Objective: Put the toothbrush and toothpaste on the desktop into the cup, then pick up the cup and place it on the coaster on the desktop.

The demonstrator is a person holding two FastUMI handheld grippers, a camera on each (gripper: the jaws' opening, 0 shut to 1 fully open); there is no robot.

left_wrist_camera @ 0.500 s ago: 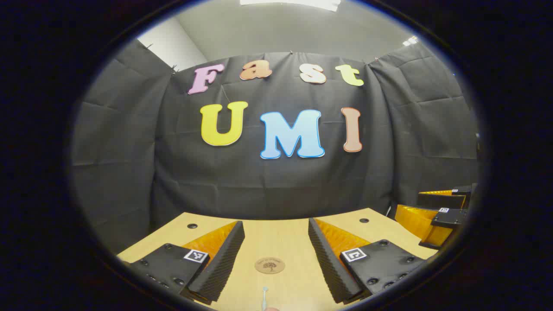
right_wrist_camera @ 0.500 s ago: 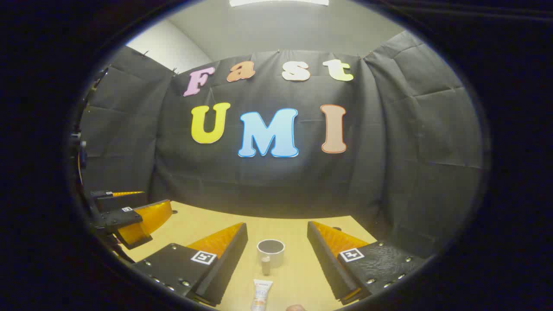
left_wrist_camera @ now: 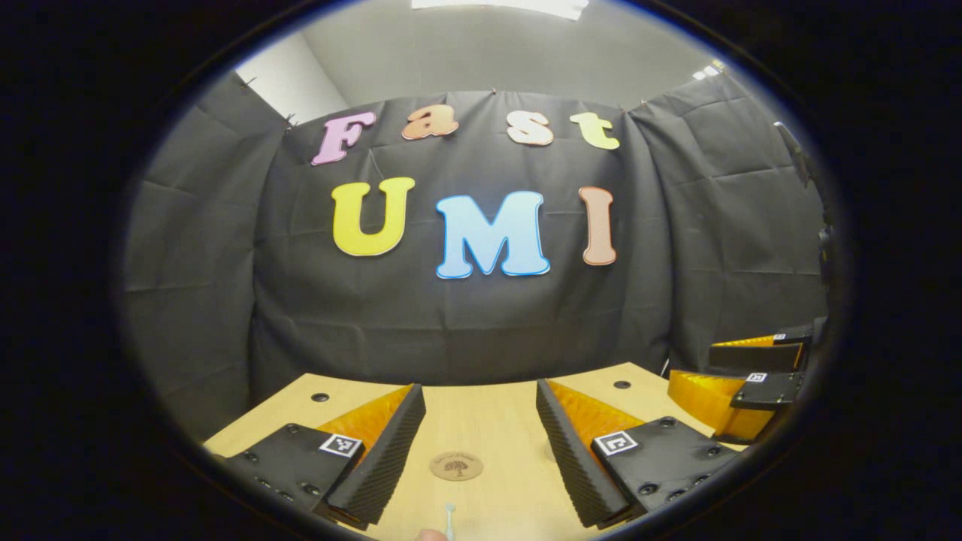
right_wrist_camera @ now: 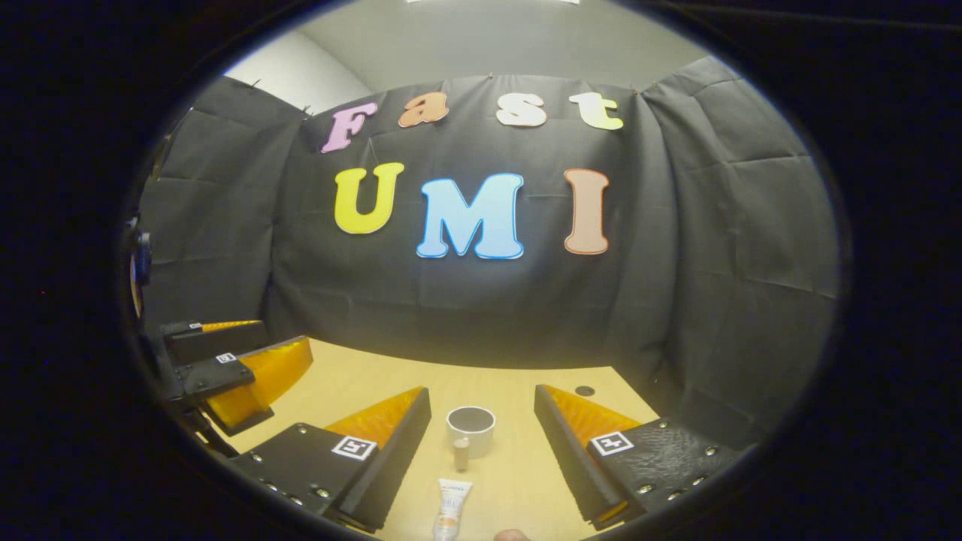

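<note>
Both views look low and forward across the surface [left_wrist_camera: 488, 409] toward the booth wall, side by side.

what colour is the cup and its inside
The cup is white outside with a dark grey inside, clearest in the right gripper view.

The toothbrush [left_wrist_camera: 449, 518] and the toothpaste [right_wrist_camera: 449, 512] are each cut off at six o'clock, and the coaster's [left_wrist_camera: 456, 466] printed mark is too small to be made out.

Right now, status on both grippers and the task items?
Left gripper open, empty, over coaster and toothbrush. Right gripper open, empty, facing cup and toothpaste. Nothing in the way.
</note>
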